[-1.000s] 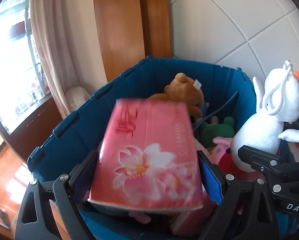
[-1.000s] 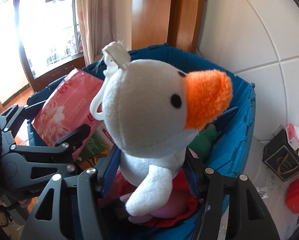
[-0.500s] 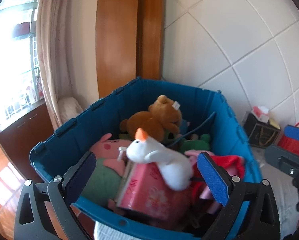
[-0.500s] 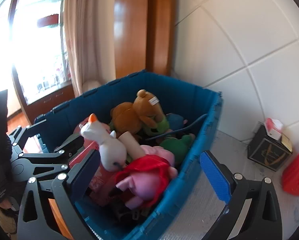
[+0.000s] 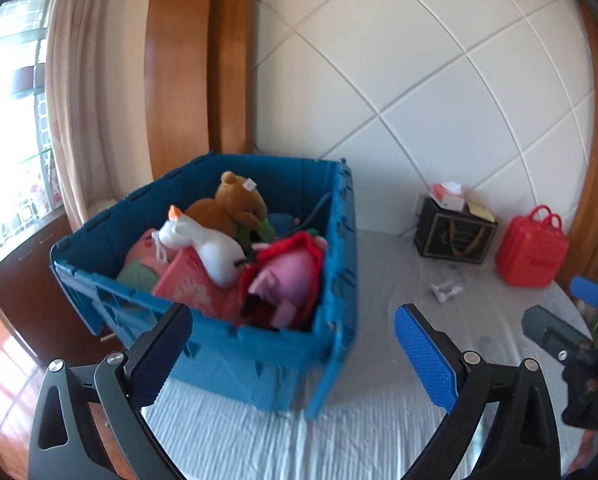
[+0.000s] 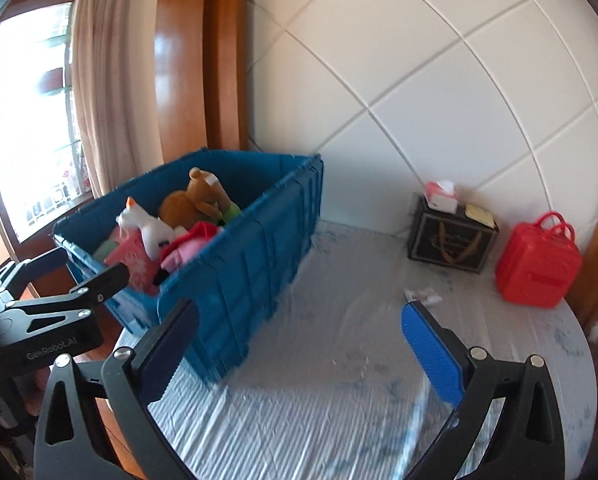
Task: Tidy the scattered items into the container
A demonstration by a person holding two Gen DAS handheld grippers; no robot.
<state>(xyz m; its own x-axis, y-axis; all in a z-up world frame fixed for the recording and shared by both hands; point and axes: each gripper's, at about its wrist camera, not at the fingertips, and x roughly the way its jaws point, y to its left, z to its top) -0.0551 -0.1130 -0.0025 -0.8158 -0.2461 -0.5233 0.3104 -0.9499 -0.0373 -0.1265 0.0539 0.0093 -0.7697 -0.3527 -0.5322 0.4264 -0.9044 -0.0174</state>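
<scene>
The blue crate (image 5: 235, 352) stands on the white-covered table, full of soft toys. A white goose plush (image 5: 203, 240) lies on a pink tissue pack (image 5: 191, 284) inside it, beside a brown bear (image 5: 227, 204) and a pink pig plush (image 5: 291, 272). My left gripper (image 5: 291, 316) is open and empty, back from the crate's near wall. My right gripper (image 6: 299, 312) is open and empty too, over the bare table to the right of the crate (image 6: 251, 264). In the right wrist view the goose (image 6: 147, 224) shows above the rim, and the left gripper (image 6: 83, 264) is at the left edge.
A black gift box (image 5: 455, 232) with a small tissue box on top and a red case (image 5: 533, 248) stand against the tiled wall at the back right. A small wrapper (image 5: 445, 290) lies before them. The table (image 6: 339, 400) curves off at the right. Curtain and window are at the left.
Both grippers let go: the tissue pack and the goose now lie in the crate. Both hands have pulled back from the crate and swung right, so more of the table shows.
</scene>
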